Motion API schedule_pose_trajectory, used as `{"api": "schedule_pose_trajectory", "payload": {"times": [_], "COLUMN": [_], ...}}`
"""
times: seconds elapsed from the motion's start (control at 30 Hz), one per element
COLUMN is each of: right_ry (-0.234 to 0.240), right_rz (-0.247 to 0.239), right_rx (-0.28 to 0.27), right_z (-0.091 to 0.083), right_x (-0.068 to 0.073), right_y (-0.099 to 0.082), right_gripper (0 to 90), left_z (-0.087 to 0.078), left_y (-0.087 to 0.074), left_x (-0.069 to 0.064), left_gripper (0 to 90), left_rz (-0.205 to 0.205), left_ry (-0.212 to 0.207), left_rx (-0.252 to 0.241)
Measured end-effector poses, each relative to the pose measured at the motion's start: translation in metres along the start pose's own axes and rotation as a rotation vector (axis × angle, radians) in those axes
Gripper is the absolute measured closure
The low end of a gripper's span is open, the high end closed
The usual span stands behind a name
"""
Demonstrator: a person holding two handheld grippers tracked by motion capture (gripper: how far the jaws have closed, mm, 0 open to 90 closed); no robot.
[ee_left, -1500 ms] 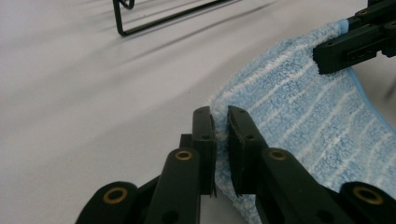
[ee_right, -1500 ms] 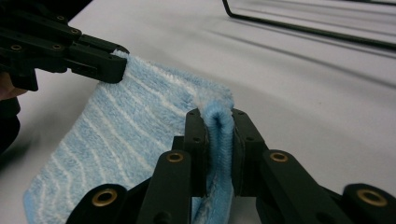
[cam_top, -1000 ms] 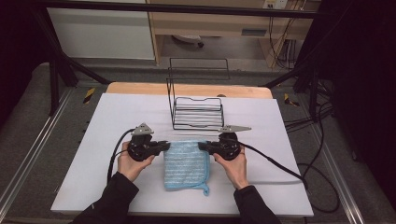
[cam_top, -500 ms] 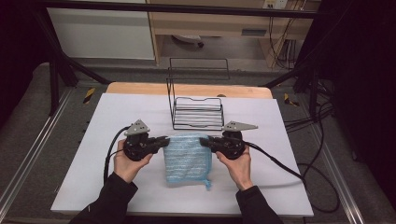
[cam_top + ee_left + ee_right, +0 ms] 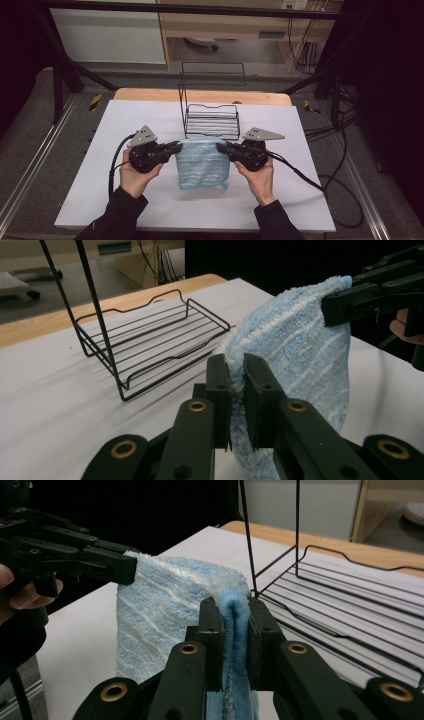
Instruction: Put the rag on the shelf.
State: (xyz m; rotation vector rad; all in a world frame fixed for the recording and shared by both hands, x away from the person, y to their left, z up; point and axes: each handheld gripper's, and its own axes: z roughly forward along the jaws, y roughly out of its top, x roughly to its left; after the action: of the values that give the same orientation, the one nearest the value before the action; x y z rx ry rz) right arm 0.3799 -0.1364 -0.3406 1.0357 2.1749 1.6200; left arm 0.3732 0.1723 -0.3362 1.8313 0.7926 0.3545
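Observation:
A folded light blue towel with pale stripes hangs above the white table between my two grippers. My left gripper is shut on the towel's top left corner, and its black jaws pinch the cloth in the left gripper view. My right gripper is shut on the top right corner, with the folded blue edge squeezed between its jaws. The towel's lower part droops toward the table. Each gripper also appears far off in the other's view, clamped on its corner.
A black wire rack with a tall back frame stands just behind the towel; I see it close by as a wire rack and as a wire rack. Black cables trail off the white table at the right.
Both grippers have risen and moved toward the rack, lifting the towel off the table so that it now hangs between them.

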Motion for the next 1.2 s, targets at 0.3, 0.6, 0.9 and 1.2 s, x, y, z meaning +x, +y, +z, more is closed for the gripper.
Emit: {"api": "schedule_pose_trajectory", "payload": {"times": [0.3,0.6,0.9,1.2], "right_ry": [-0.028,-0.056,-0.095,-0.12], "right_rz": [-0.032,-0.062,-0.09,-0.113], "right_rx": [-0.06,-0.116,-0.183,-0.243], "right_z": [-0.014,-0.025,-0.032,-0.035], "right_x": [0.006,0.01,0.014,0.018], "right_y": [0.011,0.024,0.041,0.056], "right_gripper": [80.4,80.5,80.5,80.5], "left_z": [-0.002,-0.001,0.001,0.0], "left_y": [0.014,0.031,0.051,0.071], "left_x": [-0.007,-0.009,-0.009,-0.009], "left_gripper": [81.9,82.0,82.0,82.1], "left_rz": [0.02,0.034,0.045,0.06], "left_ry": [0.001,0.009,0.024,0.039], "left_rx": [-0.051,-0.099,-0.151,-0.204]}}
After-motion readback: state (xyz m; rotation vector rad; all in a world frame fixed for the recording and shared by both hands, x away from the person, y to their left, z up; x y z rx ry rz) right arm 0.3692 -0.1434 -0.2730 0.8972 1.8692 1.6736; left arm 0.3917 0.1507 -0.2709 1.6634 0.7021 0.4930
